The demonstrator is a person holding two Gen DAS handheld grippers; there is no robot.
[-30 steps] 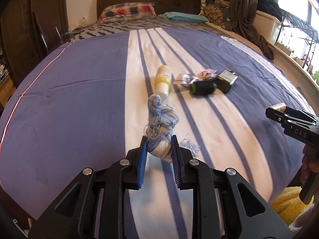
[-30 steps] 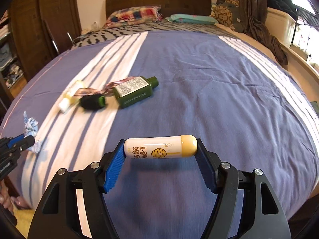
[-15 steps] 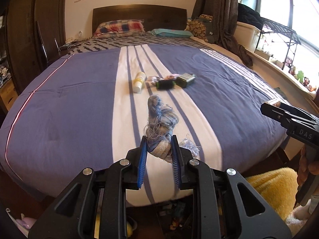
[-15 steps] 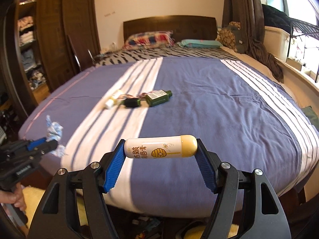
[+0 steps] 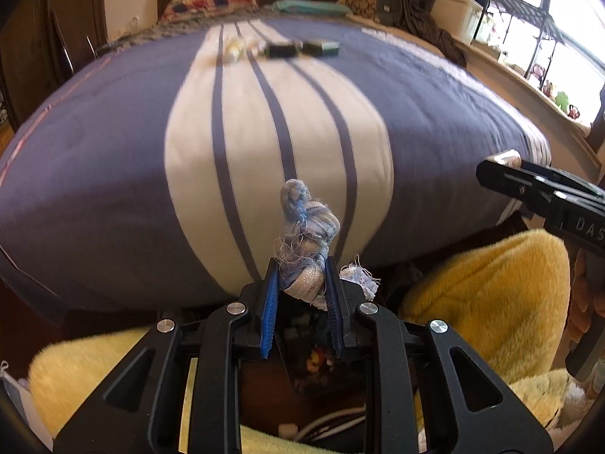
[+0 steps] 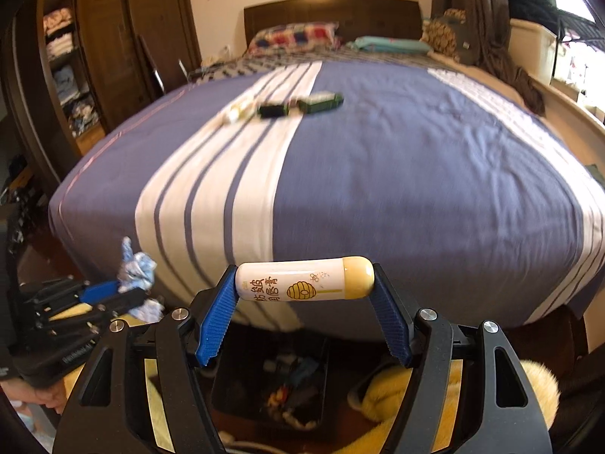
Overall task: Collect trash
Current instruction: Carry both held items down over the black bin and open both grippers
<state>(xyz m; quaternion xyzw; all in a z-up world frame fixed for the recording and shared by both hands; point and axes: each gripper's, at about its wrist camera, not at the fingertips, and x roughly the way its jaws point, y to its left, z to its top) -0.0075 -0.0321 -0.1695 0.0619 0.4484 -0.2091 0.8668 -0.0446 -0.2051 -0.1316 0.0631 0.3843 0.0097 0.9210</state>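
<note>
Below, seemingly a bin (image 6: 272, 382), both tools loaded

frayed blue-white cloth wad (image 5: 304, 261): upright, pinched | white lip-balm tube (image 6: 304, 279): horizontal, clamped endwise

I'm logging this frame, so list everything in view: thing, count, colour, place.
Cloth scrap: one, blue-white, frayed, clamped in left gripper.
Balm tube: one, white with tan cap, held endwise in right gripper.
Pale bottle: one, blurred, mid-bed.
Dark bottles: two, green-black, beside it.
Bed cover: one, purple with white stripes.
Pillows: two, plaid and teal, at headboard.
Bin: one, black, on floor below both grippers, holding litter.
Yellow fleece: beside bin.
Left gripper: shut.
Right gripper: shut.
</note>
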